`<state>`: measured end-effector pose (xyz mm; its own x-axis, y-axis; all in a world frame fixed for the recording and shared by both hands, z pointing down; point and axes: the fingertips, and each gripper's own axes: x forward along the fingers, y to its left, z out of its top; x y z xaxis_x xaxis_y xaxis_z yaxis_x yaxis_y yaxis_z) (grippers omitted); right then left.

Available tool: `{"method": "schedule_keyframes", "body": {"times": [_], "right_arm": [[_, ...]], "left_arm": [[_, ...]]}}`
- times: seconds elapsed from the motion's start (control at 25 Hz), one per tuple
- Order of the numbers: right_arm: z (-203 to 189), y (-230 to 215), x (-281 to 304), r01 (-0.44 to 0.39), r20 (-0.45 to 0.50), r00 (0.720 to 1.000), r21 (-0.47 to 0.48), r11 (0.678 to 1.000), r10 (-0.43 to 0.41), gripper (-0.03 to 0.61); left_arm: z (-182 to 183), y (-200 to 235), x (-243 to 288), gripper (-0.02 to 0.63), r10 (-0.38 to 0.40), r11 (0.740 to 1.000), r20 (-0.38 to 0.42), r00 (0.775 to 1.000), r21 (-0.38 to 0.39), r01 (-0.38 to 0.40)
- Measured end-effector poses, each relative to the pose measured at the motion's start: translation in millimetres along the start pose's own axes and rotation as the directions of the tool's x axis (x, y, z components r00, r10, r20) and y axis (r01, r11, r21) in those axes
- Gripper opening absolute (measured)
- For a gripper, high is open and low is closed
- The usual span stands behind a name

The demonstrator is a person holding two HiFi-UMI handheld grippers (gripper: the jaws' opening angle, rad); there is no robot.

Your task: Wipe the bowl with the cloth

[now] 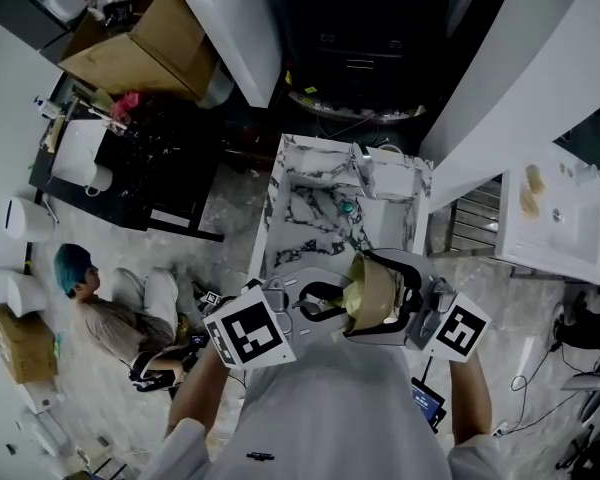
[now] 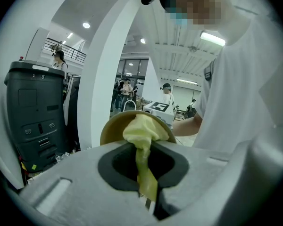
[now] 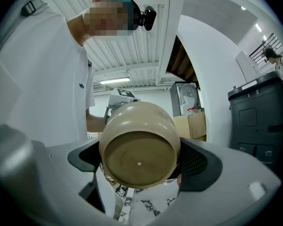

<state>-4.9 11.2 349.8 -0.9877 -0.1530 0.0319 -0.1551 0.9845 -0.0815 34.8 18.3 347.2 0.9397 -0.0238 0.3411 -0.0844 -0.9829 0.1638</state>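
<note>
The left gripper [image 2: 145,175] pinches the yellow cloth [image 2: 142,131] between nearly closed jaws, bunched end at the mouth of the tan bowl [image 3: 140,121], which the right gripper [image 3: 139,163] clamps by its sides.

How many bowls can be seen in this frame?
1. The tan bowl is clamped in the right gripper, raised before the person, with the left gripper pushing its yellow cloth into it. No other shows on the marble counter.
</note>
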Motion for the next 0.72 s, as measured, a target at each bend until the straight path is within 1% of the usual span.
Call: {"method": "schedule_keyframes", "body": {"times": [0.08,0.24,0.32,0.44,0.52,0.64,0.72], "right_arm": [[-1,3,1,0.000,-0.004,1.000,0.006,1.000,0.000,0.500],[-5,8,3,-0.001,-0.021,1.000,0.017,1.000,0.001,0.500],[-3,8,3,0.003,-0.020,1.000,0.026,1.000,-0.002,0.500],[-1,11,0,0.003,-0.033,0.999,0.013,1.000,-0.003,0.501],[-2,12,-3,0.000,-0.053,0.999,-0.002,1.000,0.000,0.501],[-3,10,-7,0.001,-0.066,0.998,-0.016,1.000,-0.002,0.500],[-3,9,-8,0.001,-0.062,0.998,-0.020,1.000,-0.002,0.500]], "left_arm": [[-1,5,2,0.032,0.019,1.000,-0.002,1.000,-0.004,-0.019],[-8,21,9,0.032,0.081,0.997,-0.038,0.996,-0.004,-0.082],[-10,25,13,0.032,0.097,0.995,-0.039,0.994,-0.002,-0.097],[-14,21,18,0.032,0.090,0.996,-0.045,0.995,-0.007,-0.090],[-20,16,21,0.032,0.077,0.997,-0.071,0.995,-0.003,-0.077],[-28,7,26,0.032,0.042,0.999,-0.114,0.993,0.003,-0.042],[-31,-1,27,0.032,0.011,1.000,-0.128,0.992,0.002,-0.011]]}}
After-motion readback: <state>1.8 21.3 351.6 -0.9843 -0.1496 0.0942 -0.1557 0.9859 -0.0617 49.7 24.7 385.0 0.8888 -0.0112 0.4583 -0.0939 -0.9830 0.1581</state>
